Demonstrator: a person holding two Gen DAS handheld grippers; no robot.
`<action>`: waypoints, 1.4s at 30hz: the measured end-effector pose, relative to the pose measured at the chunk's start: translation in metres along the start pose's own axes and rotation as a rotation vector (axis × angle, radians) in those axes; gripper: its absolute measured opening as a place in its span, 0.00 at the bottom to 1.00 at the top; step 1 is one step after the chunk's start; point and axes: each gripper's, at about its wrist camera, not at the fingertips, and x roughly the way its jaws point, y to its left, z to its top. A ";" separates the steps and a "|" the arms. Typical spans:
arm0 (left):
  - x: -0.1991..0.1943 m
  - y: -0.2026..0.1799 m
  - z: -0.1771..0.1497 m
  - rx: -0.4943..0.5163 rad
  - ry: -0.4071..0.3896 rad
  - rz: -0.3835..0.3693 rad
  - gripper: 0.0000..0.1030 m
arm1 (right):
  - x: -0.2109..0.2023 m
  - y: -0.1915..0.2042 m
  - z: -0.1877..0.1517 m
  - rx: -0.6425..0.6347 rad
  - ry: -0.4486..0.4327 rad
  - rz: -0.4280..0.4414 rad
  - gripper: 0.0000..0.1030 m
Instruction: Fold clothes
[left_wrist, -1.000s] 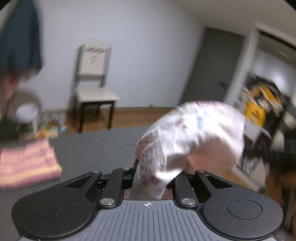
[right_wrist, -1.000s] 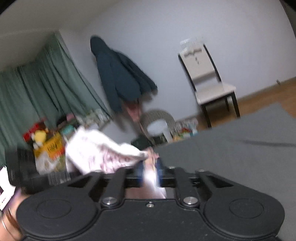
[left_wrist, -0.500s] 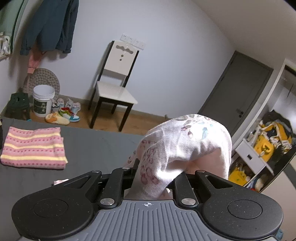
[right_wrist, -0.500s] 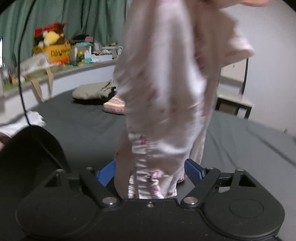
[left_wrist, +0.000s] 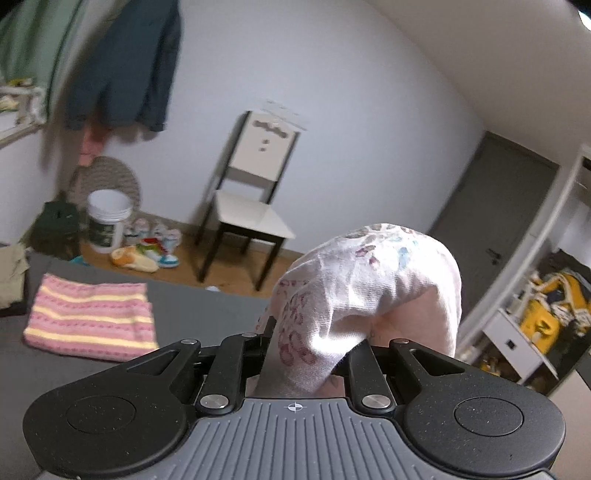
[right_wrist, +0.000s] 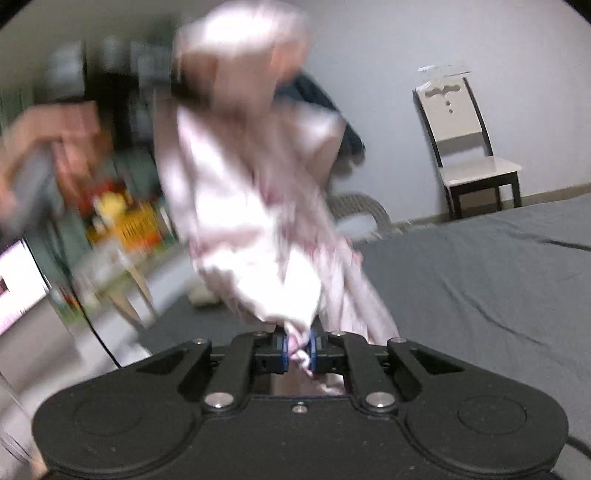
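- The left gripper (left_wrist: 310, 343) is clamped on a pale pink printed garment (left_wrist: 365, 291), whose cloth bunches up over the fingers and hides their tips
- The right gripper (right_wrist: 297, 349) pinches a lower edge of the same garment (right_wrist: 251, 221) between its blue pads (right_wrist: 282, 350), which stand close together with cloth between them
- In the right wrist view the garment hangs in the air above the dark grey bed (right_wrist: 480, 280), stretched upward from the right gripper; this view is blurred
- A person's hand (right_wrist: 44, 147) shows at the left of that view, too blurred to detail
- A folded pink and yellow striped cloth (left_wrist: 92, 317) lies flat on the bed (left_wrist: 177, 295), well apart from the held garment
- A white chair (left_wrist: 251, 206) stands by the wall beyond the bed, a dark jacket (left_wrist: 125, 66) hanging to its left
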 end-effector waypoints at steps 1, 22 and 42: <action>0.003 0.006 -0.001 -0.013 0.007 0.012 0.14 | -0.011 -0.004 0.009 0.030 -0.030 0.019 0.09; 0.074 0.036 -0.104 0.179 0.359 0.088 0.15 | -0.024 -0.027 0.063 0.142 -0.107 0.125 0.05; 0.055 0.051 -0.090 0.322 0.339 0.181 0.80 | -0.021 -0.025 0.063 0.141 -0.084 0.103 0.05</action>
